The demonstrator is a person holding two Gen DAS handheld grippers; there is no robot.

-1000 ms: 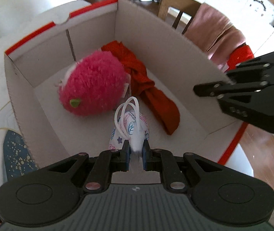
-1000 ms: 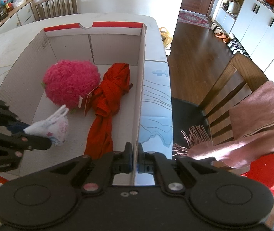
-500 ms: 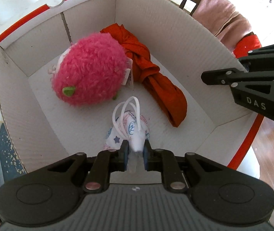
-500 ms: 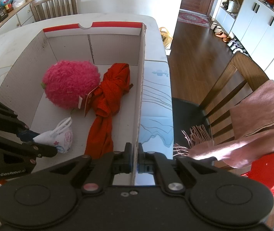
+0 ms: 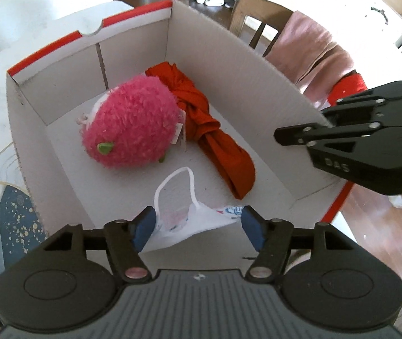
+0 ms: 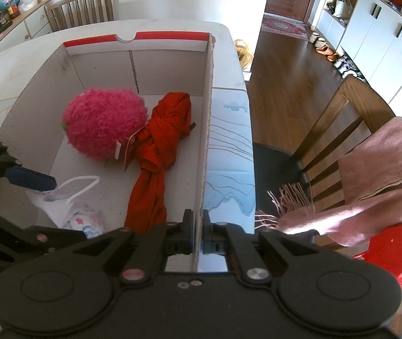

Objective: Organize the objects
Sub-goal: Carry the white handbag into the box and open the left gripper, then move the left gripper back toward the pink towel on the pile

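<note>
left wrist view: the step in hand looks like the drop-off: the left gripper [image 5: 195,221] hangs over the near end of the cardboard box [image 5: 229,65], its jaws opening, and the small white printed bag [image 5: 189,220] lies between the blue pads [image 5: 144,226], apparently freed and settling on the box floor. next, i judge, the hand should lift straight out so the bag's loop handle does not snag a finger. the pink plush toy [image 5: 133,130] and the knotted red cloth [image 5: 215,141] already lie further in, apart from the bag

right wrist view: the right gripper [image 6: 198,234] is clamped on the box's near right wall, steadying it. inside, the plush touches the red cloth; the bag sits in the near left corner. a chair [image 6: 350,130] draped with a pink scarf [image 6: 382,183] stands beside the table [image 6: 226,147], clear of the work
</note>
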